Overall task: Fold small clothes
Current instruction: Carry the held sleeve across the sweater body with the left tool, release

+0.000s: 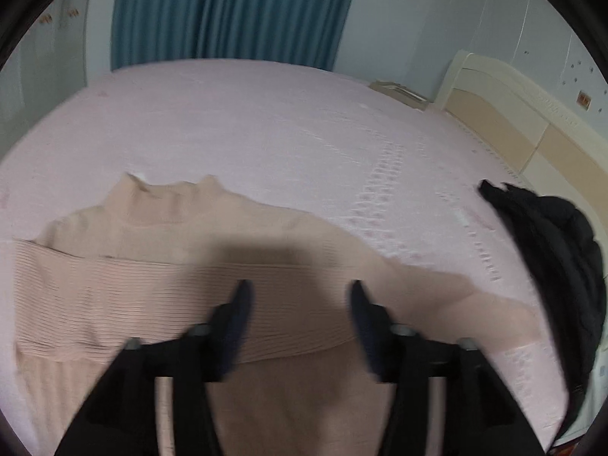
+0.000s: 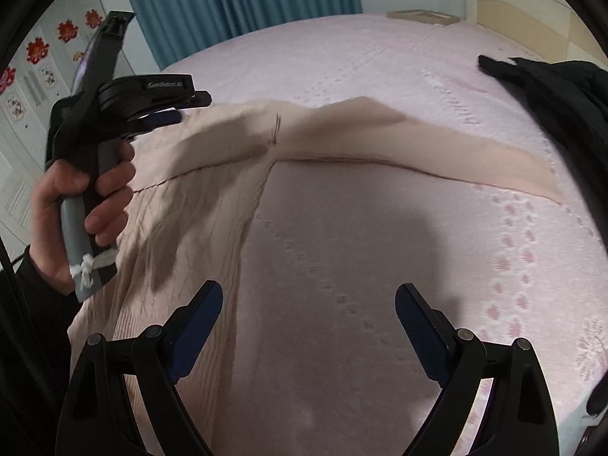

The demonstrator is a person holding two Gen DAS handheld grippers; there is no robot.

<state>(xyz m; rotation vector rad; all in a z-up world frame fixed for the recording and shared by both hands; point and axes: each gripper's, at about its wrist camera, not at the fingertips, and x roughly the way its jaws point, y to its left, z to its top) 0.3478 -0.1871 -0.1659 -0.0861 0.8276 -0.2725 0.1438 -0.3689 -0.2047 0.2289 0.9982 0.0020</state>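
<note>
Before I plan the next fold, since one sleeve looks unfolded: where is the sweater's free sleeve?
In the right wrist view, the free sleeve lies flat on the pink bedspread, stretching right from the sweater toward the black garment.

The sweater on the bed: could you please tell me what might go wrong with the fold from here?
1. The sweater has one sleeve folded across the chest; the other sleeve reaches toward the black garment and might snag it when lifted.
2. The open right hand-held gripper hangs over bare sheet, so closing now would likely pinch bedding.
</note>
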